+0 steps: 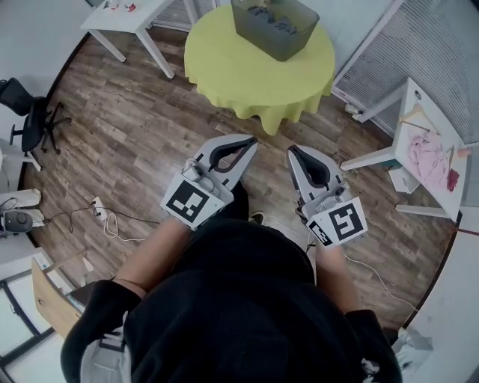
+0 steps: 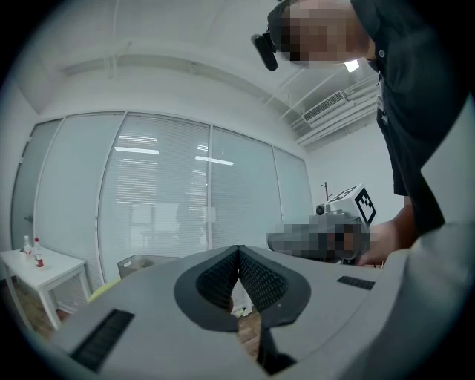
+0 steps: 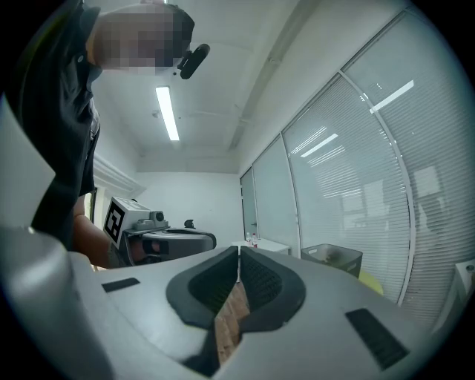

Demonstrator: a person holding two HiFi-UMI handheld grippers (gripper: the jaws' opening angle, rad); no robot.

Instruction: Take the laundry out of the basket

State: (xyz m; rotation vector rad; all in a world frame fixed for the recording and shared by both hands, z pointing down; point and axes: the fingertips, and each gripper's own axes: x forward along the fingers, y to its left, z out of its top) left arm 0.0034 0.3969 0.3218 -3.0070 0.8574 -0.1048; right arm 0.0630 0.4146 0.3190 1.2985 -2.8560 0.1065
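A grey laundry basket (image 1: 274,30) stands on a round table with a yellow cloth (image 1: 224,56), far from me; dark laundry (image 1: 263,13) shows inside it. Both grippers are held level in front of my body, well short of the table. My left gripper (image 1: 252,140) is shut with nothing between its jaws, and so is my right gripper (image 1: 293,150). In the left gripper view the closed tips (image 2: 238,250) point toward the basket (image 2: 136,263). Past the closed tips (image 3: 239,251) in the right gripper view, the basket (image 3: 332,259) sits to the right.
A white side table (image 1: 127,16) with small bottles stands at the back left. At the right, another white table (image 1: 419,112) bears a hanger and a pink garment (image 1: 425,159). An office chair (image 1: 28,120) and a power strip (image 1: 98,209) with cables are at the left on the wooden floor.
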